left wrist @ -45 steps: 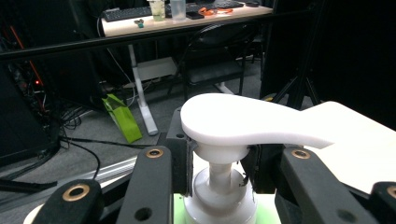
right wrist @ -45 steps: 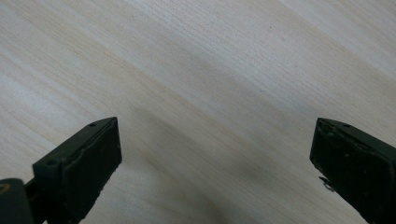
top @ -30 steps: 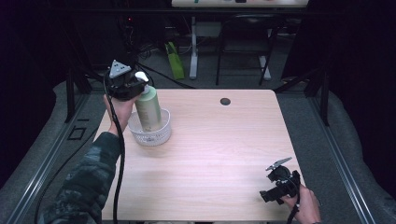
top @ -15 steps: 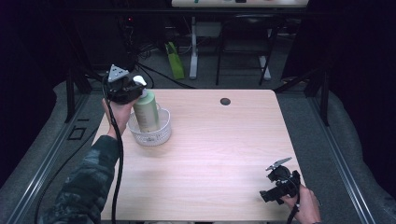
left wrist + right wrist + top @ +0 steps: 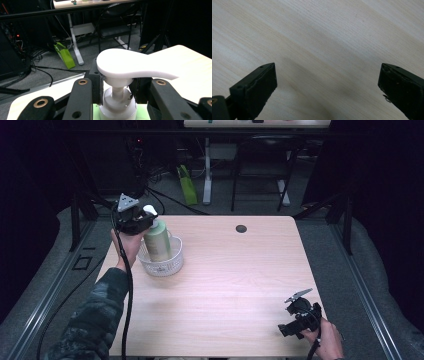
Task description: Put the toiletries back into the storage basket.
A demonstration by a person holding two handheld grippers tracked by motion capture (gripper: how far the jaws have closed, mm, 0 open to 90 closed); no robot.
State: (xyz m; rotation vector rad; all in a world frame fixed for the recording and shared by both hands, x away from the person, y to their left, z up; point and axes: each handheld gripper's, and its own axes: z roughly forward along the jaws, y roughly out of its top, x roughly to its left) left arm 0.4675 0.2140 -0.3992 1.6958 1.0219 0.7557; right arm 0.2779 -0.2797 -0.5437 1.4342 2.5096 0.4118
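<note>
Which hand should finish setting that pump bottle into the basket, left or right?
Left. The left gripper is clamped on the neck of the pump bottle standing in the basket. The right gripper is open at the table's far corner.

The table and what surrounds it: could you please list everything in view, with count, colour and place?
Table: one, light wood, centre of the high view.
Basket: one, white mesh, far left part of the table.
Pump bottle: one, pale green with a white pump head, standing in the basket.
Hole: one, dark, round, in the tabletop near the far edge.
Green bag: one, bright green, on the floor beyond the table.
Desk legs: white, on the floor behind the table.
Left gripper: one, black, jaws closed on the bottle's pump neck.
Right gripper: one, black, jaws wide open over the table's near right corner.
</note>
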